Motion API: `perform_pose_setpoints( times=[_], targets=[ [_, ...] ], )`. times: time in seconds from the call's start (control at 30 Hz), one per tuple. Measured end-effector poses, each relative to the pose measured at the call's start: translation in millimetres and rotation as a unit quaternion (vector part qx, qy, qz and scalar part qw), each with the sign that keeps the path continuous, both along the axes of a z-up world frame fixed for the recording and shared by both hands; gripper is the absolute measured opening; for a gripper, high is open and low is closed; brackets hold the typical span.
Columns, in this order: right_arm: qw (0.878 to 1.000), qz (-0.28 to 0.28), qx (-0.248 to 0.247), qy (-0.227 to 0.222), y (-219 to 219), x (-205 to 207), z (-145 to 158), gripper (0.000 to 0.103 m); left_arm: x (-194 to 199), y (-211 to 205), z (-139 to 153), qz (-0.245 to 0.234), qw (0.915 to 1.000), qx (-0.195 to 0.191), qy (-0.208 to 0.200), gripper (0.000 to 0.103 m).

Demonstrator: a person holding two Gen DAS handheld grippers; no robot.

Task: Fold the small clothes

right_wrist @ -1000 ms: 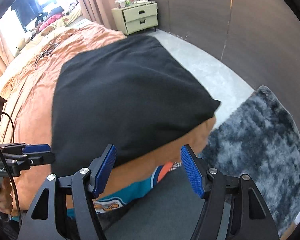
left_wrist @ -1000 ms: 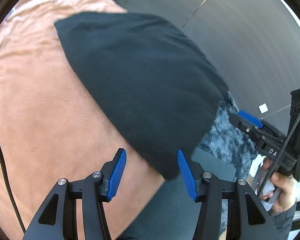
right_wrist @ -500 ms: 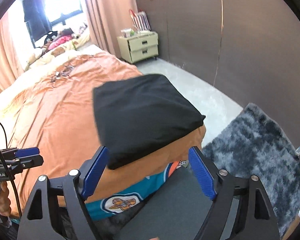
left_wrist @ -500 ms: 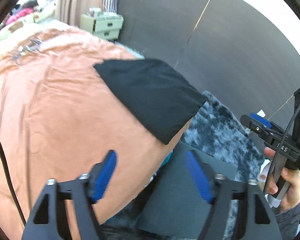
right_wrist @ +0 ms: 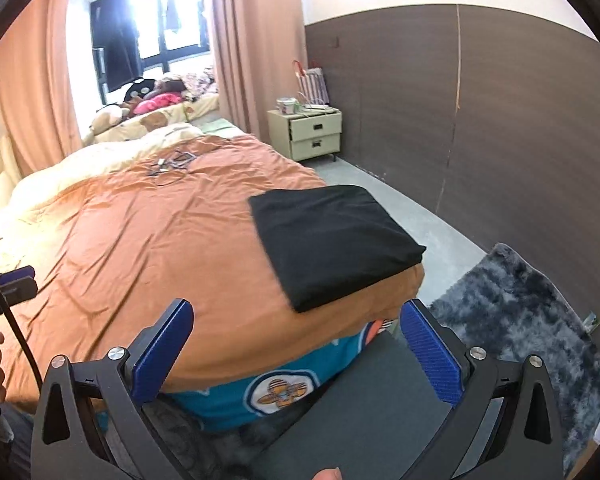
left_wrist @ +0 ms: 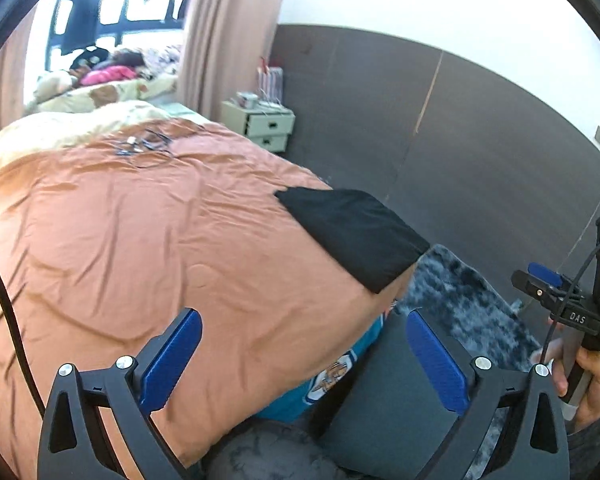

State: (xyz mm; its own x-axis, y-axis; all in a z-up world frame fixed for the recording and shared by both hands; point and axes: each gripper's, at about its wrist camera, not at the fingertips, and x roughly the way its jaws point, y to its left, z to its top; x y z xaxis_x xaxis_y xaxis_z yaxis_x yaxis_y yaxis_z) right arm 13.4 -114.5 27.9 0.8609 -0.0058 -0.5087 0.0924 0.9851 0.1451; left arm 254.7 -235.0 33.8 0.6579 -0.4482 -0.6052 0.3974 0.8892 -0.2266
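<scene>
A folded black garment [right_wrist: 332,240] lies flat on the near right corner of the orange bedspread [right_wrist: 148,240]; it also shows in the left wrist view [left_wrist: 352,232]. My left gripper [left_wrist: 304,356] is open and empty, held back above the bed's near edge. My right gripper [right_wrist: 296,344] is open and empty, well short of the garment. The right gripper also shows at the right edge of the left wrist view [left_wrist: 548,280], and the left gripper at the left edge of the right wrist view [right_wrist: 12,284].
A grey shaggy rug [right_wrist: 520,320] lies on the floor to the right of the bed. A cream nightstand [right_wrist: 312,134] stands by the dark wall. Cables [right_wrist: 172,164] lie mid-bed. A teal printed sheet [right_wrist: 276,384] shows under the bedspread's edge.
Both grippers have pulled back and up from the black garment, which now looks far smaller and lies untouched on the bed corner. Both stay open.
</scene>
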Motion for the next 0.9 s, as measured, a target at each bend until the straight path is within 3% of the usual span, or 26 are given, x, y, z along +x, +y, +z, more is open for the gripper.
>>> perform_pose_setpoints(
  times=[0.43, 0.9],
  targets=[
    [0.998, 0.044, -0.001, -0.045, 31, -88, -18, 0.103, -128, 69, 16, 0.048, 0.9965, 0.019, -0.066, 0.103],
    [0.996, 0.060, 0.002, -0.072, 27, -161, -44, 0.103, -222, 90, 1, 0.075, 0.9907, 0.025, -0.111, 0.103]
  ],
)
